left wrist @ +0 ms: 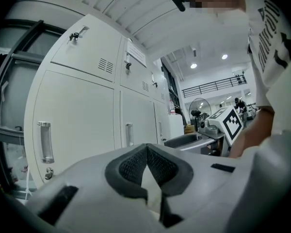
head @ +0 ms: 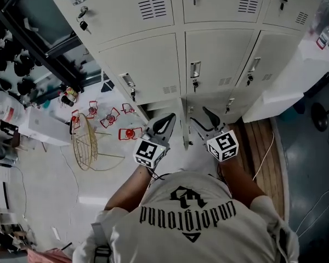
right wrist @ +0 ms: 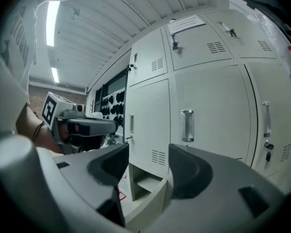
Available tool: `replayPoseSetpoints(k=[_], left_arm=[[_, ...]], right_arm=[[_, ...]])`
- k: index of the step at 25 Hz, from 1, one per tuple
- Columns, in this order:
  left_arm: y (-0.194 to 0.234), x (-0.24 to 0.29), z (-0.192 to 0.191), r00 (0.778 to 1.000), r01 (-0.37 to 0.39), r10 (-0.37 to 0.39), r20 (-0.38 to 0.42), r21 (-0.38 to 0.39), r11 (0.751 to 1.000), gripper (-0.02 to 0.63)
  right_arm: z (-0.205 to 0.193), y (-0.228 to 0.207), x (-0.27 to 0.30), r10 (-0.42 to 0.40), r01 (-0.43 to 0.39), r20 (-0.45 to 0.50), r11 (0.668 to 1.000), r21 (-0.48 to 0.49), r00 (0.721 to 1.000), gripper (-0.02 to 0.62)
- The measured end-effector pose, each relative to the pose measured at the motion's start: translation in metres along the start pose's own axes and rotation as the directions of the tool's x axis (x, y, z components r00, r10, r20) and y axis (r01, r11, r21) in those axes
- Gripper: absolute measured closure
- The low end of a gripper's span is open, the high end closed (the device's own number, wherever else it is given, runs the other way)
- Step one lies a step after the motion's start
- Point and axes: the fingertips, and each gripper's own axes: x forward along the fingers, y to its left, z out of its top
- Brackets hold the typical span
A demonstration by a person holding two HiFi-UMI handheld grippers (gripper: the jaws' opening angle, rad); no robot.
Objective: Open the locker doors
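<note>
A person stands facing a bank of pale grey lockers that rises from the floor, holding a gripper in each hand low down, near the foot of the bank. The locker doors stand upright and are taller than they are wide. Each door has a slim metal handle with its long axis vertical, and small keys hang from the locks below the handles.

The left gripper has its jaws pressed together at the tips with nothing between them. It points towards the closed left-hand doors. The right gripper has its jaws spread apart, again holding nothing. Through the gap between them, low in the bank, an open compartment is visible. Only its pale inner walls and floor show, and its door seems to be swung outwards.

In the head view both grippers sit side by side just in front of the bottom row. To the left, a wire frame lies on the floor.
</note>
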Motion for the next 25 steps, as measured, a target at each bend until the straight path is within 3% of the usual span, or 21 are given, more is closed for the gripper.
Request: replayPoseSetpoints(k=[4,11,25], left_arm=[[0.023,0.004,0.001,0.999,0.033,-0.033,0.000,0.037,0.999,0.598],[0.043,0.028,0.001,0.998,0.062,-0.062,0.001,0.016,0.998,0.598],[0.080,0.093,-0.013,1.000,0.018,-0.018,-0.021,0.002,1.000,0.600]], right_arm=[[0.016,-0.019,0.022,-0.053,0.054,0.024,0.999,-0.006,0.998,0.336],[0.025,-0.041,0.048,-0.092,0.092,0.029,0.996,-0.001,0.995,0.336],[0.037,-0.085,0.121,0.011,-0.010,0.024,1.000,-0.025,1.000,0.336]])
